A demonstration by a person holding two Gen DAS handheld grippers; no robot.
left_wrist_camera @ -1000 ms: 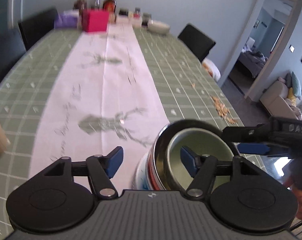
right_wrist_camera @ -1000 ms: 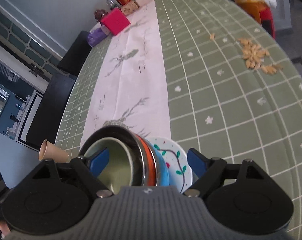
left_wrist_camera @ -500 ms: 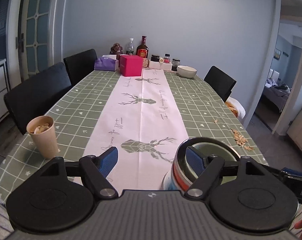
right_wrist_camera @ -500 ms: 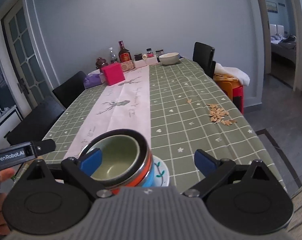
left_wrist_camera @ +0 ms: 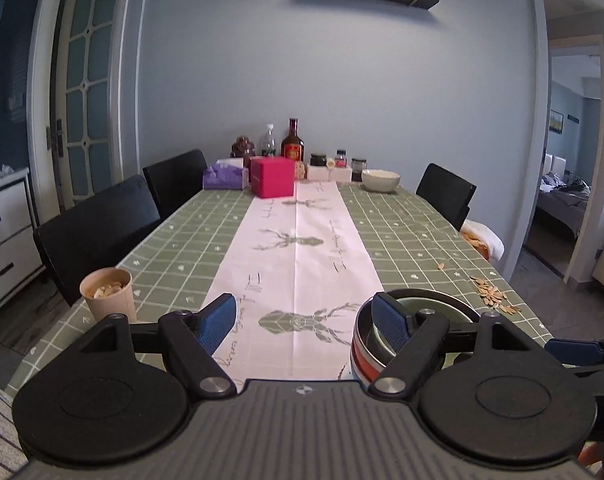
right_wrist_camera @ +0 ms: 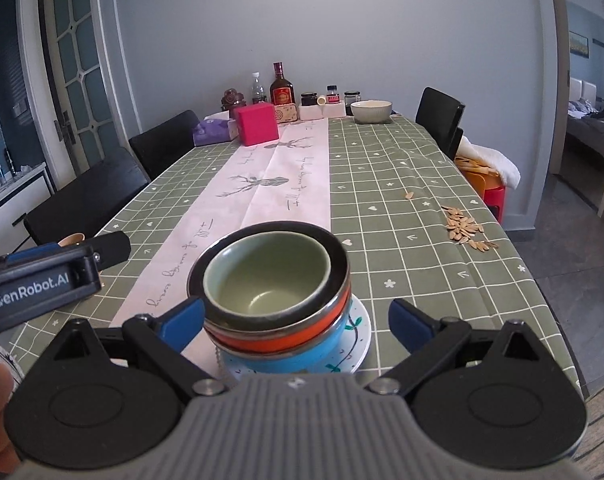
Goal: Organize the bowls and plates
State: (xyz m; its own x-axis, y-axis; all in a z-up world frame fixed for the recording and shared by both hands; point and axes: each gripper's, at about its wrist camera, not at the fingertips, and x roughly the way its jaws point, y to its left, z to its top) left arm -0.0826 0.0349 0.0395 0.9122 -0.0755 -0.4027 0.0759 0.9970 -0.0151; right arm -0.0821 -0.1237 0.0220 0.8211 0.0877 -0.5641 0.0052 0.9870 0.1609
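A stack of bowls (right_wrist_camera: 278, 280) stands on a white flowered plate (right_wrist_camera: 360, 340) near the table's front edge: a green bowl inside a dark-rimmed steel bowl, over an orange and a blue one. My right gripper (right_wrist_camera: 296, 308) is open just in front of the stack, its blue pads wide of the bowls on both sides and not touching. My left gripper (left_wrist_camera: 302, 320) is to the left of the stack (left_wrist_camera: 422, 312), its jaws opening with nothing between them. Its right finger hides part of the stack. Each gripper shows at the edge of the other's view.
A paper cup (left_wrist_camera: 108, 294) with scraps stands at the front left. Seeds (right_wrist_camera: 466, 228) lie scattered near the right edge. At the far end are a white bowl (right_wrist_camera: 371, 111), a pink box (right_wrist_camera: 258, 124), bottles and jars. Black chairs line both sides.
Both grippers have drawn back from the stack and tilted up, so the views now look along the table. The left fingers no longer reach into the bowls. Both jaws stand wider.
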